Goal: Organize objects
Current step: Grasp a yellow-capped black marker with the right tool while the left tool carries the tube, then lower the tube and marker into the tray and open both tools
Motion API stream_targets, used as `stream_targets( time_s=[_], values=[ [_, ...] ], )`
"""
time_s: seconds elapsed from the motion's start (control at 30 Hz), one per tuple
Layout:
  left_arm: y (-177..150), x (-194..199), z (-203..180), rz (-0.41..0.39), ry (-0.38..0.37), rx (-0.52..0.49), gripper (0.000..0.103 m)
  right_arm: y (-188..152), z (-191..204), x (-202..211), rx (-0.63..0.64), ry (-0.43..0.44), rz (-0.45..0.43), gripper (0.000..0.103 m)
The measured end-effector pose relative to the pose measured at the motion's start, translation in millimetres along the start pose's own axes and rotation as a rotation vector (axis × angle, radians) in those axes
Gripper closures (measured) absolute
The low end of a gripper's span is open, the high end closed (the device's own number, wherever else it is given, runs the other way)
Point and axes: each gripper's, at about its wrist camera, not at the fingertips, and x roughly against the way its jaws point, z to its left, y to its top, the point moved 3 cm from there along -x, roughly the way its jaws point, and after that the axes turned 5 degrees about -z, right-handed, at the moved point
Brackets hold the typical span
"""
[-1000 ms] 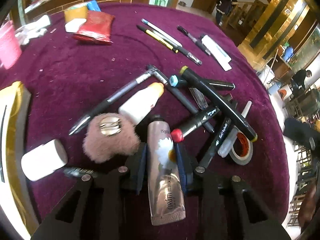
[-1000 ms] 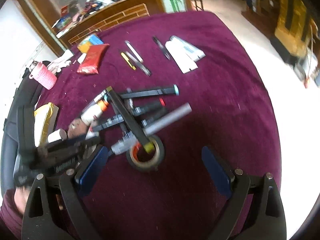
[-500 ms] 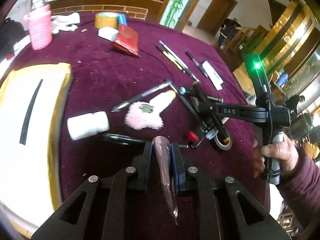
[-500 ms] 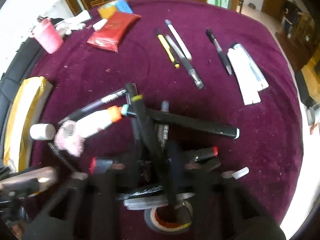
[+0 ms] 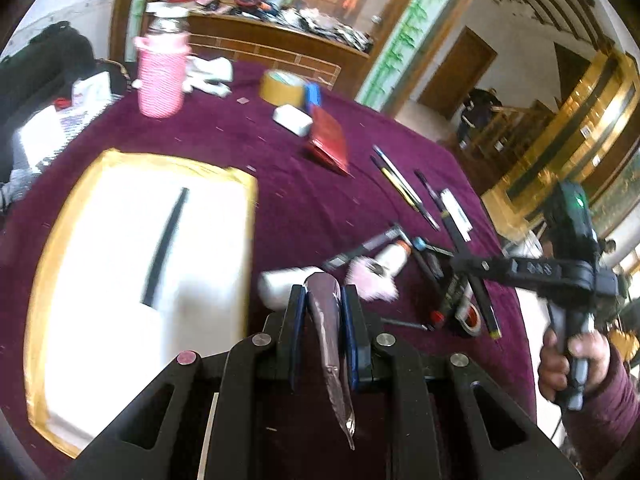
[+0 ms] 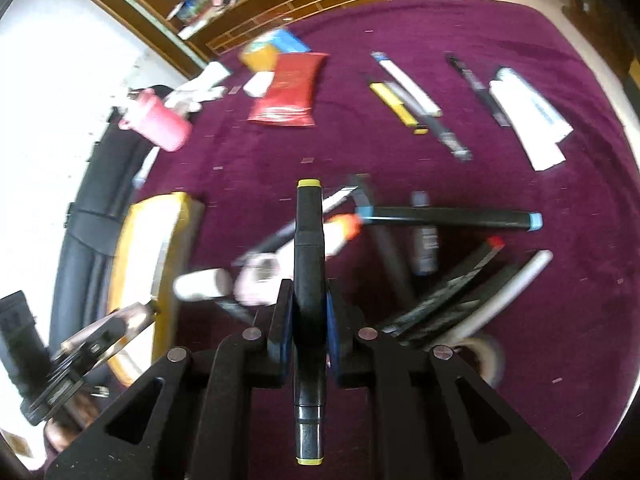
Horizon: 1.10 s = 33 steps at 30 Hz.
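My left gripper (image 5: pixel 323 300) is shut on a pinkish cream tube (image 5: pixel 328 332) and holds it above the purple table, beside a white tray with a gold rim (image 5: pixel 52 264). My right gripper (image 6: pixel 308 300) is shut on a black marker with yellow ends (image 6: pixel 308 240), lifted over a pile of markers (image 6: pixel 440 280). A fluffy pink puff (image 5: pixel 370 280), a white bottle with an orange cap (image 5: pixel 394 254) and a white cylinder (image 5: pixel 276 284) lie by the pile. The right gripper also shows in the left wrist view (image 5: pixel 472 264), and the left gripper with its tube in the right wrist view (image 6: pixel 132 316).
A black strip (image 5: pixel 164 248) lies in the tray. A pink bottle (image 5: pixel 162 76), yellow tape (image 5: pixel 280 88), a red packet (image 5: pixel 328 142), several pens (image 6: pixel 412 100) and a white tube (image 6: pixel 528 116) lie at the far side. A tape roll (image 5: pixel 470 316) sits by the pile.
My left gripper lifted the cream tube off the table and swung left toward the tray. My right gripper closed on the yellow-ended marker and raised it from the pile.
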Motion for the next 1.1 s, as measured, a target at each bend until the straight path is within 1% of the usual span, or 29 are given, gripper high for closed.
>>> stream_targets(
  time_s=[0.03, 0.17, 0.27, 0.33, 0.43, 0.53, 0.67, 0.73, 0.83, 0.9, 0.93, 0.97, 1.03, 1.1],
  values=[
    [3.3, 2.6, 7.4, -0.008, 0.009, 0.007, 0.089, -0.7, 11.7, -4.3, -0.003, 0.019, 0.008, 0.091],
    [24.3, 10.4, 57.5, -0.04, 0.062, 0.06, 0.089, -2.5, 56.3, -22.6, 0.003, 0.073, 0.038, 0.091],
    [36.3, 4.5, 91.1, -0.044, 0.113, 0.07, 0.089, -1.5, 98.2, -45.5, 0.021, 0.099, 0.066, 0.091],
    [42.6, -3.3, 110.0, -0.041, 0.134, 0.07, 0.089, -1.3, 122.8, -61.4, 0.028, 0.112, 0.081, 0.091],
    [47.2, -22.4, 126.5, -0.023, 0.146, 0.067, 0.089, -1.1, 156.5, -90.5, 0.048, 0.11, 0.103, 0.091],
    [49.5, -47.1, 141.5, 0.002, 0.149, 0.074, 0.089, -2.5, 179.1, -123.4, 0.062, 0.074, 0.133, 0.09],
    [47.7, -71.8, 152.8, 0.033, 0.127, 0.09, 0.089, -3.2, 186.3, -157.6, 0.032, 0.006, 0.156, 0.09],
    [47.7, -77.3, 155.1, 0.033, 0.113, 0.093, 0.089, -3.2, 186.1, -170.8, 0.022, -0.034, 0.158, 0.09],
    [47.2, -89.1, 155.7, 0.054, 0.085, 0.09, 0.089, 0.7, 181.0, -186.1, 0.006, -0.086, 0.154, 0.091],
    [45.3, -94.1, 155.3, 0.059, 0.085, 0.077, 0.087, 4.7, 180.0, -192.6, 0.009, -0.121, 0.143, 0.091],
    [45.2, -95.6, 155.0, 0.061, 0.085, 0.07, 0.082, 5.9, 179.5, -195.3, 0.014, -0.142, 0.138, 0.091],
    [45.2, -95.2, 155.9, 0.064, 0.089, 0.066, 0.075, 7.3, 178.9, -197.7, 0.022, -0.162, 0.134, 0.091],
    [47.1, -93.3, 157.0, 0.067, 0.097, 0.064, 0.072, 9.0, 178.9, -197.8, 0.032, -0.18, 0.126, 0.091],
    [49.5, -86.7, 158.7, 0.064, 0.087, 0.07, 0.07, 11.8, 179.6, -199.3, 0.036, -0.2, 0.126, 0.091]
  ],
)
